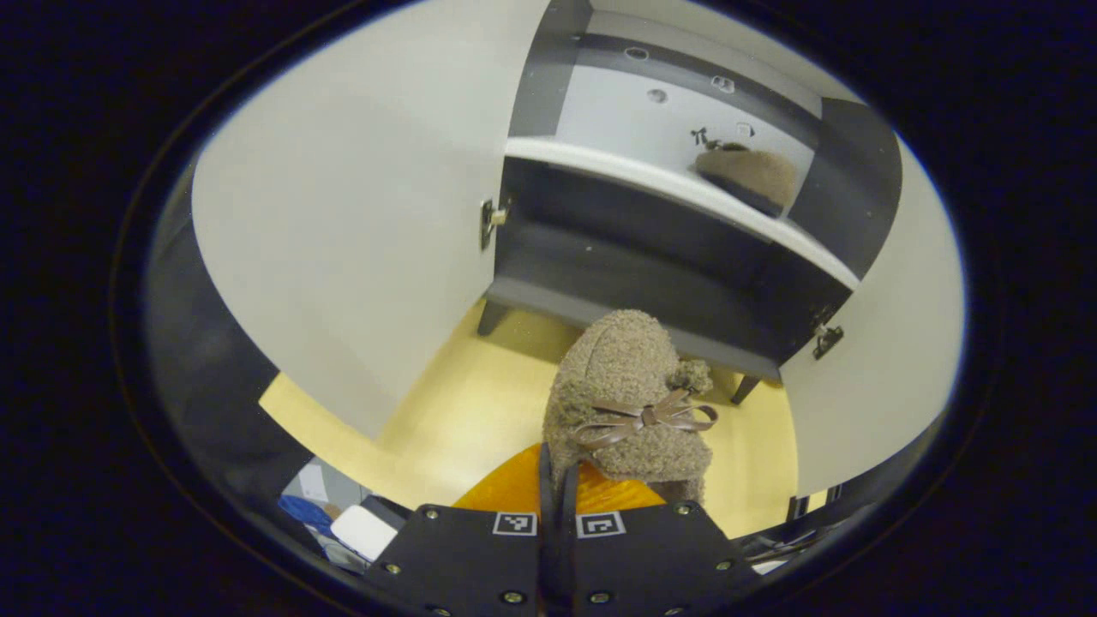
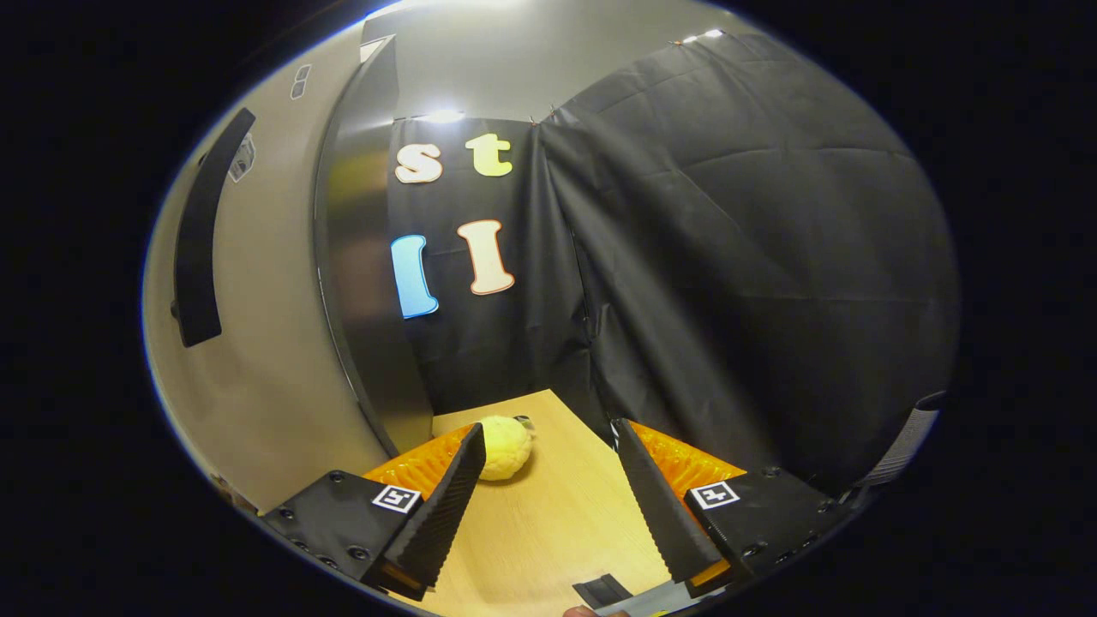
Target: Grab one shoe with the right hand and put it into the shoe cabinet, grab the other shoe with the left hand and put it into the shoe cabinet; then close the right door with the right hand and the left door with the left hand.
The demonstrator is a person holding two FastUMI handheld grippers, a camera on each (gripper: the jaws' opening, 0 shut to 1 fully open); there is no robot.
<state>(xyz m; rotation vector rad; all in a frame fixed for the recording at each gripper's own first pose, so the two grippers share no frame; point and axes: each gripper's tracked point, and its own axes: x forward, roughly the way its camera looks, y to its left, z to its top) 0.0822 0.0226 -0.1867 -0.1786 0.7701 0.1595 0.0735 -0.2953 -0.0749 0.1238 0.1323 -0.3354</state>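
Risk of fuzzy brown bow-trimmed slipper (image 1: 630,398) slipping from shut left gripper (image 1: 557,488) short of grey shoe cabinet (image 1: 634,274), matching brown slipper (image 1: 747,176) already far right on white shelf (image 1: 600,167); right gripper (image 2: 548,497) wide open, empty.

Right claw (image 2: 548,497) gapes — yellow plush ball (image 2: 504,446) between fingers.

The brown shoe of nubbly fleece cloth (image 1: 630,403) carries a smooth leather-like bow, the pale wood-grain floor (image 1: 480,403) beneath it looks matt, and the white cabinet door (image 1: 360,231) beside it is smooth.
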